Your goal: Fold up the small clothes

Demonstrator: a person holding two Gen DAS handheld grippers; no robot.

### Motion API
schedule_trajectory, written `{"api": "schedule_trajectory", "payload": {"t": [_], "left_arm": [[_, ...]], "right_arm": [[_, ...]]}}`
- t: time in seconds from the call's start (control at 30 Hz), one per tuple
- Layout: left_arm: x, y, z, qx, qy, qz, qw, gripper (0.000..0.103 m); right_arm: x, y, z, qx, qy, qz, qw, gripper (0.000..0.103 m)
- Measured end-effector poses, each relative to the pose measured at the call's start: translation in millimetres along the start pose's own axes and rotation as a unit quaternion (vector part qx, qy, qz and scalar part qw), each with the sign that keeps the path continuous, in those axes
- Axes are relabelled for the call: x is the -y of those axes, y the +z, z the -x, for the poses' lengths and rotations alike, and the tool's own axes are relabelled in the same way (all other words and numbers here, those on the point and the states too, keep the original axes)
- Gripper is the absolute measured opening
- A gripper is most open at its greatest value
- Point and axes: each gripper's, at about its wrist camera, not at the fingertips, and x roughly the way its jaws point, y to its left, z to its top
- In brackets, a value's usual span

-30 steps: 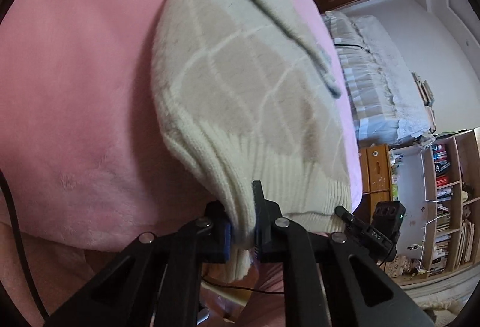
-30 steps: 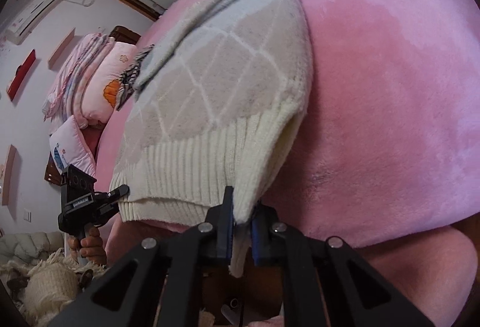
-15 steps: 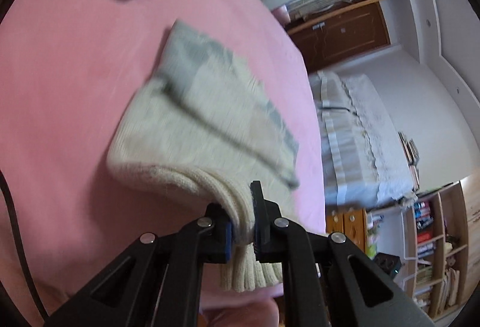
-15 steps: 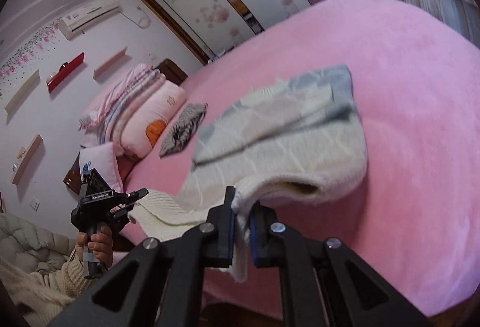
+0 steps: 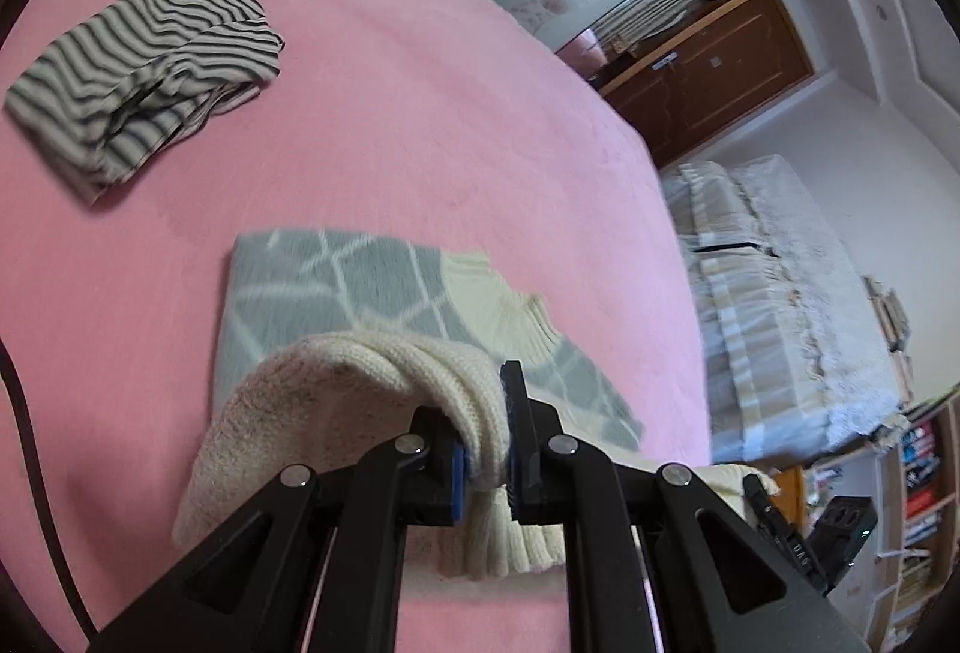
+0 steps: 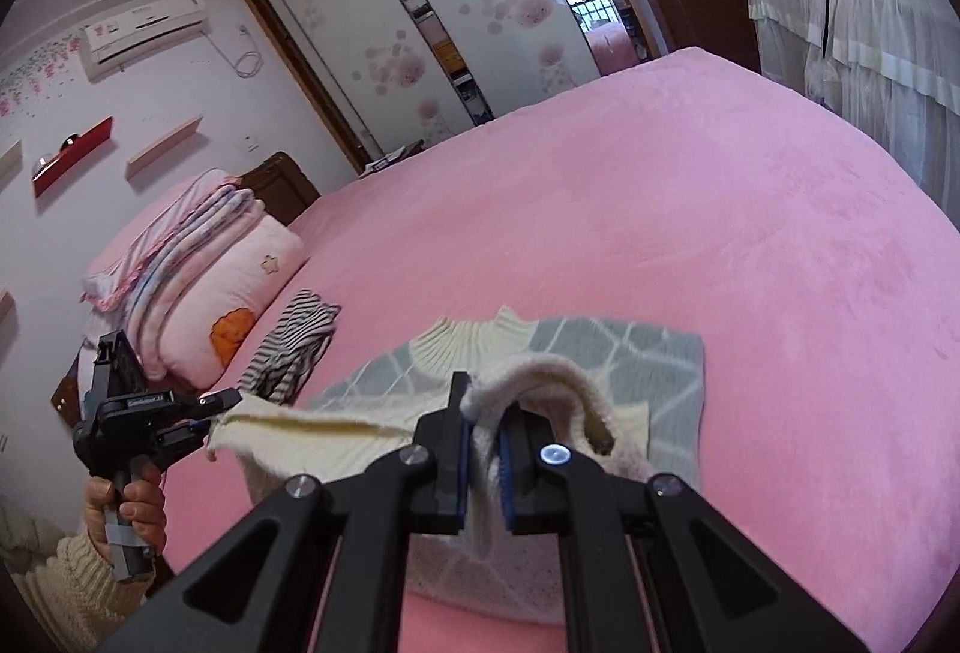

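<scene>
I am gripping the cream ribbed hem of the knit sweater (image 5: pixel 336 293) with both tongs: the left tongs (image 5: pixel 485 464) are clamping one corner, the right tongs (image 6: pixel 480 464) the other, each closed tight on bunched wool. I am holding the hem lifted above the sweater's grey diamond-patterned upper half, which is lying flat on the pink bed (image 6: pixel 750 209), judging this the fold-over step. Farther off, a striped garment (image 5: pixel 144 65) is lying crumpled near the pillow (image 6: pixel 228 293). No containers are showing.
</scene>
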Motion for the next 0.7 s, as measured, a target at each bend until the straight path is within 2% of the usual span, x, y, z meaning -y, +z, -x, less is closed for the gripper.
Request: {"api": "schedule_trajectory", "payload": {"t": [0.17, 0.33, 0.47, 0.53, 0.7], "left_arm": [[-15, 29, -68, -0.024, 0.037, 0.016, 0.9989, 0.008], [-56, 46, -128, -0.074, 0.047, 0.105, 0.9907, 0.011], [-67, 47, -149, -0.08, 0.053, 0.111, 0.9891, 0.012], [-69, 47, -156, -0.082, 0.054, 0.113, 0.9888, 0.015], [-72, 46, -154, -0.08, 0.018, 0.137, 0.9872, 0.029]], "right_arm": [[15, 23, -67, -0.025, -0.03, -0.007, 0.999, 0.007], [51, 22, -126, -0.067, -0.051, -0.068, 0.994, 0.007], [81, 17, -163, -0.101, -0.065, -0.115, 0.986, 0.008], [85, 14, -173, -0.121, -0.073, -0.123, 0.982, 0.01], [82, 16, -181, -0.144, -0.079, -0.12, 0.979, 0.014]]}}
